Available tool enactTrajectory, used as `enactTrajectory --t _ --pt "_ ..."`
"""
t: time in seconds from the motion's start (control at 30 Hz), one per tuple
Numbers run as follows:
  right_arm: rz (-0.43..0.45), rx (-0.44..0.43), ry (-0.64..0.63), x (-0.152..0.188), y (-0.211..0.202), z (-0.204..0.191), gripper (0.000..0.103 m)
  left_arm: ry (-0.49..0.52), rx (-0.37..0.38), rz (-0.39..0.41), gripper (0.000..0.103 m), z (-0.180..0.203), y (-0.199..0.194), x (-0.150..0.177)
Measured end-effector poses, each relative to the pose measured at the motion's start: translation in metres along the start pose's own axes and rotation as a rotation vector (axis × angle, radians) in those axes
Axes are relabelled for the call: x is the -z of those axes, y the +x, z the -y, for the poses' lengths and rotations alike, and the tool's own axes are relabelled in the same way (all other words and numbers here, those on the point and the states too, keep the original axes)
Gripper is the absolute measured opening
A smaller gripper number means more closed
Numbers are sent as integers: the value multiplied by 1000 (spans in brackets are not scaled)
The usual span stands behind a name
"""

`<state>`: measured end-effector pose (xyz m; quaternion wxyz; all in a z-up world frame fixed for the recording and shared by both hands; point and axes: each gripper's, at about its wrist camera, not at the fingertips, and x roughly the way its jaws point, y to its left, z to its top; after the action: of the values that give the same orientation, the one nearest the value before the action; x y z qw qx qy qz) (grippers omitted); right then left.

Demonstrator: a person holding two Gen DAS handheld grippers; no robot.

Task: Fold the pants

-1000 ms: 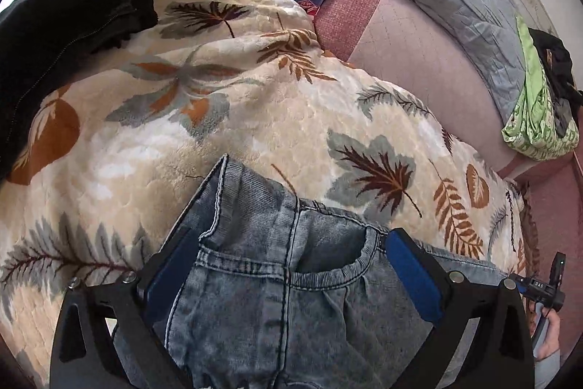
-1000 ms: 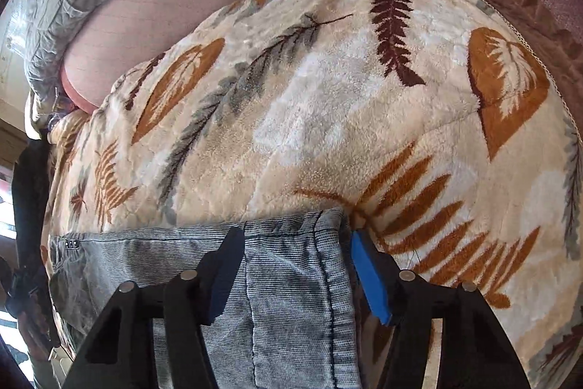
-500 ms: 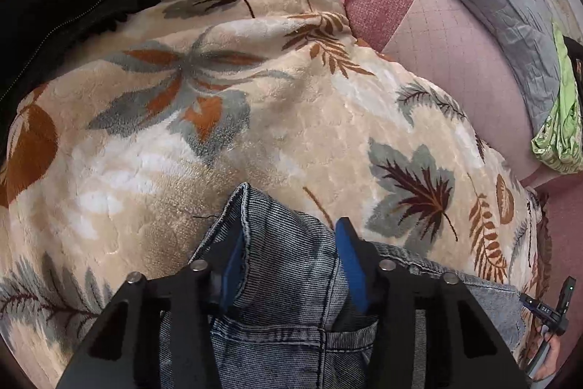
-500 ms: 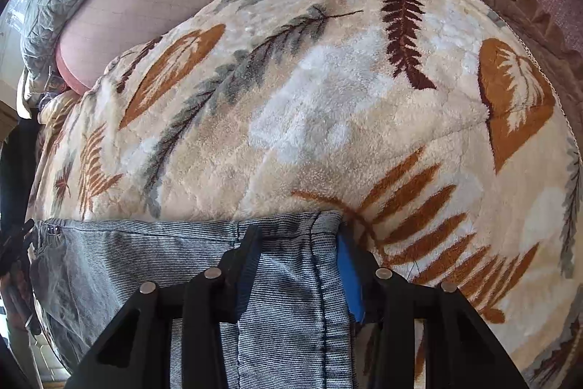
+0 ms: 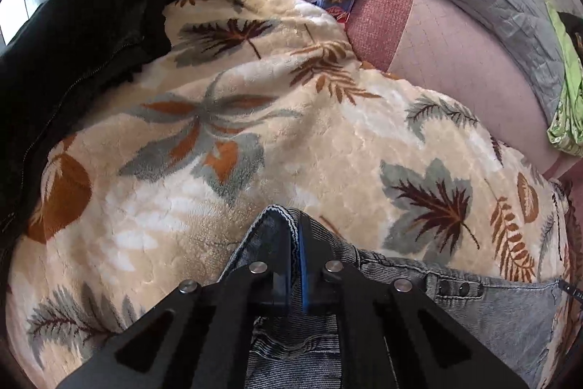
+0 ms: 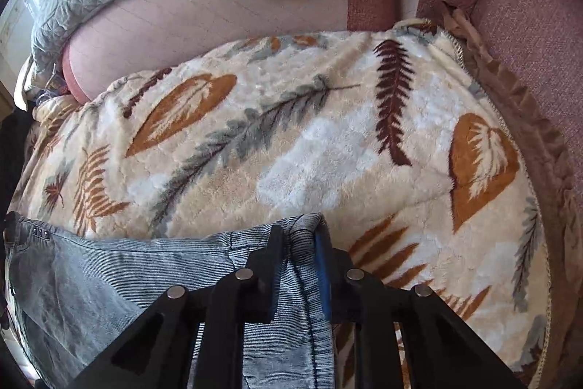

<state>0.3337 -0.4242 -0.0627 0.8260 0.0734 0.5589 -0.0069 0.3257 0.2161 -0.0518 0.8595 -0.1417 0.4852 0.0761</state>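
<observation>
— What had the grippers got?
— The left gripper [image 5: 295,243] was clamped on a waist corner of the jeans [image 5: 492,308]; the right gripper [image 6: 298,243] pinched the far hem corner. The jeans lay flat on the leaf-print blanket [image 5: 328,148].
— Which step?
— Grasping done, I'd say; next, lifting both corners together and carrying them across.

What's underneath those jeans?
The jeans lie on a cream leaf-print blanket, which spreads over a pink sofa. The patch of blanket right beneath the denim is covered, so anything there can't be seen.
</observation>
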Motion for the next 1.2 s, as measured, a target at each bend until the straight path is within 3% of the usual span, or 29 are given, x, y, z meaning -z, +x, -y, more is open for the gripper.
enactTrajectory --t 0.07,0.1,0.2,0.27,0.37,0.5,0.53,0.6,0.63,0.8,0.9,1.0,1.07,1.13,1.2 --pt "-39 26 46 9 10 8 54 -20 -22 -51 35 -5 8 5" --pt "-23 11 68 13 5 13 59 -28 3 -38 37 -7 4 8" --pt "43 -82 155 27 -28 34 61 -34 -22 25 56 -11 -25 16" --pt "26 -130 209 45 -44 49 67 -32 17 96 67 -16 -55 30" --pt "-56 -172 255 76 -43 64 67 -8 57 116 68 -16 -82 59" --pt "-122 -202 244 100 -25 58 63 44 86 51 70 -3 -78 95" --pt "-132 -195 236 102 -21 54 57 50 79 24 70 0 -71 101" --pt "-124 -135 191 102 -21 44 34 68 13 -8 70 4 -57 111" --pt "-129 -137 176 101 -25 40 14 79 -8 -17 70 6 -51 114" --pt "-45 -3 25 107 -71 22 14 127 -68 -39 70 11 -46 114" --pt "-160 23 -48 116 -37 22 17 131 -81 -46 72 11 -44 113" --pt "-107 37 -36 114 -36 22 33 127 -73 -34 72 10 -51 111" --pt "-57 -39 42 105 -50 30 66 124 -49 3 72 7 -61 106" --pt "15 -29 86 92 -66 40 67 99 -23 47 72 0 -71 94" --pt "61 -100 143 74 -73 51 67 34 26 67 72 -11 -74 77"
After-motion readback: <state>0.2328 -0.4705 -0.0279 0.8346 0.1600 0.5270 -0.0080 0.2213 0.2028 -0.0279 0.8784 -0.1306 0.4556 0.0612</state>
